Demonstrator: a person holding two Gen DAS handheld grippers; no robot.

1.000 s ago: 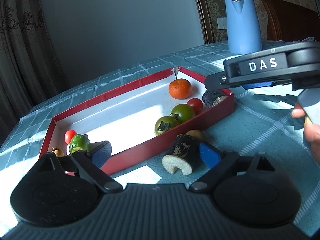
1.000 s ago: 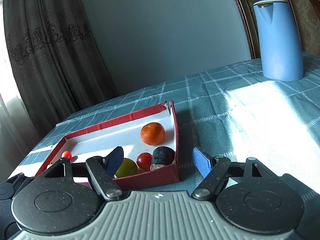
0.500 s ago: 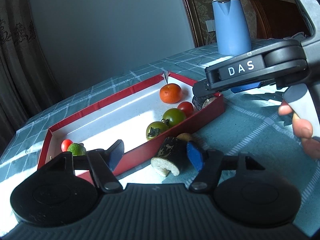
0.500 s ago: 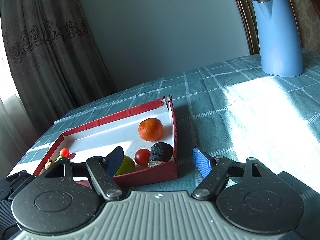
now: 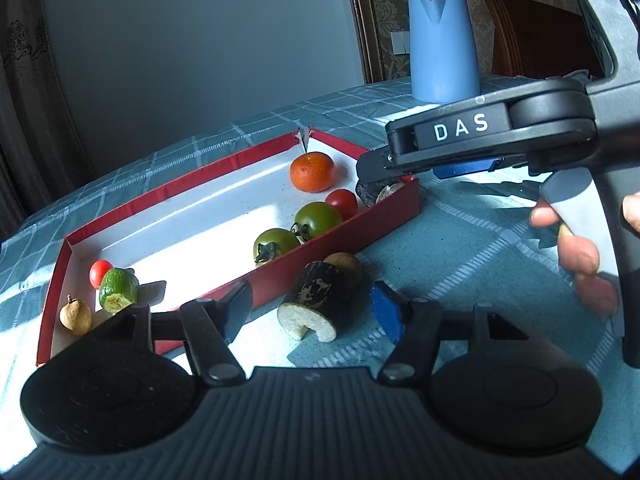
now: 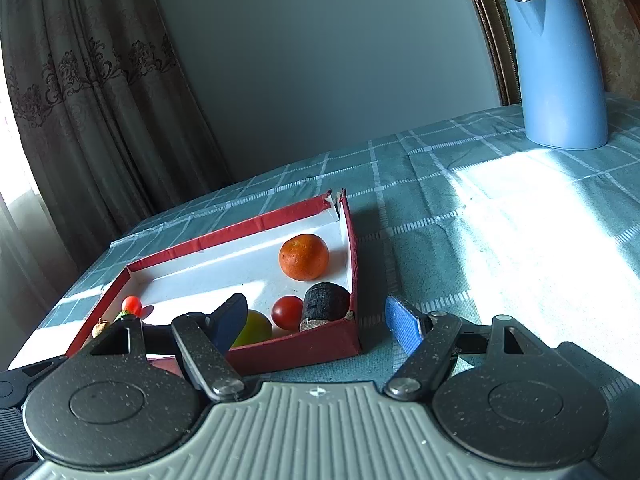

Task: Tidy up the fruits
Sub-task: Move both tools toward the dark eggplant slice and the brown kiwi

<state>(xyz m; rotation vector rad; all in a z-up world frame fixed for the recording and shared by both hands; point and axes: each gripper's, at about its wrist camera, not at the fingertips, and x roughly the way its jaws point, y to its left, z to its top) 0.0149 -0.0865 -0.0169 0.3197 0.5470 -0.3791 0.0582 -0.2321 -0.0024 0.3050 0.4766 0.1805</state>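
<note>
Fruit sorting is, by my judgement, mostly done but not finished. In the left wrist view the red tray (image 5: 400,216) crosses the middle of the frame and already holds an orange (image 5: 312,171), a red tomato (image 5: 341,203), two green tomatoes (image 5: 277,243), a dark stub piece (image 5: 376,192) at its right end, and at its lower left end a cherry tomato (image 5: 100,273), a cut green fruit (image 5: 118,289) and a small brown fruit (image 5: 75,317). Two things are left outside on the table (image 5: 480,248), just beside the near wall of the tray: a dark-skinned cylinder piece (image 5: 316,300) and a tan round fruit (image 5: 345,264) touching it behind. The cylinder lies on its side, its long axis runs from lower left to upper right of the frame, and the pale cut face points to the bottom edge, toward my camera. My left tongs (image 5: 312,312) have just been closing and stand now half wide around this piece; I see a gap at both pads, so nothing is gripped yet. My right tongs (image 6: 316,320) stand wide and hold nothing, over the right corner of the tray.
</note>
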